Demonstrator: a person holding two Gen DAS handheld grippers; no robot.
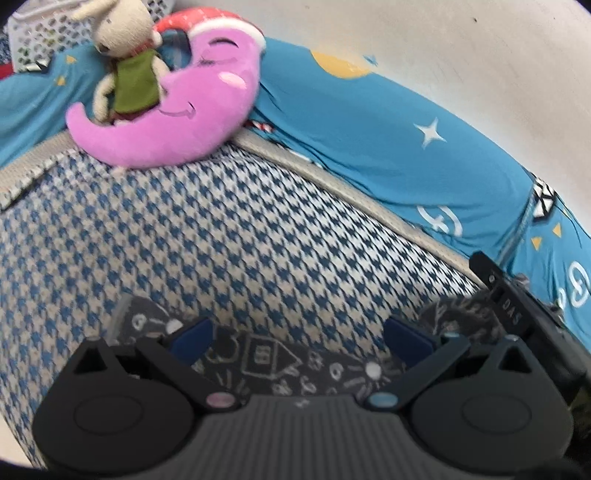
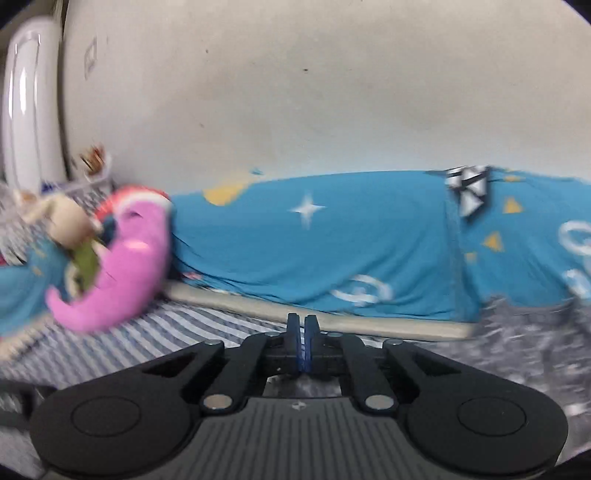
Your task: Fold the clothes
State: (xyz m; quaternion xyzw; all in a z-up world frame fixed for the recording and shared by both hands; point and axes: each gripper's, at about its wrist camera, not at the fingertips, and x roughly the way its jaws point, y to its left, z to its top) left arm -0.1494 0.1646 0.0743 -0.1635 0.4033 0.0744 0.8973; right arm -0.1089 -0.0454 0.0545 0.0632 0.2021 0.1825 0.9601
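Left wrist view: left tongs (image 1: 297, 338) spread wide apart, blue pads (image 1: 192, 338) clear of each other, nothing pinched. Between and under them, dark grey garment (image 1: 269, 363) with white doodle print (house, small shapes), lying flat on houndstooth bed cover (image 1: 221, 229) at 6 o'clock. One garment edge out past left finger at 8 o'clock, rumpled part past right finger at 4 o'clock. Black body of other tool (image 1: 517, 306) poking in at 3 to 4 o'clock, beside that rumpled part. Pink moon plush (image 1: 177, 122) at 11 o'clock on cover's far edge, beige rabbit toy (image 1: 125, 62) in green vest sitting on it. Blue star-print bedding (image 1: 388, 147) bunched along wall from 10 round to 3 o'clock. White mesh basket (image 1: 40, 33) at far 11 o'clock.

Right wrist view, heavy motion blur: right tongs (image 2: 303, 345) with pads pressed together, almost no gap; cannot tell whether cloth caught between. Grey garment (image 2: 524, 354) smeared across 3 to 4 o'clock, a bit also just below the fingers at 6 o'clock. Moon plush (image 2: 125, 280) and rabbit (image 2: 70, 221) at 9 o'clock. Blue bedding (image 2: 332, 240) along wall from 9 to 3 o'clock. White rounded appliance (image 2: 26, 103) at 10 o'clock, identity unclear.
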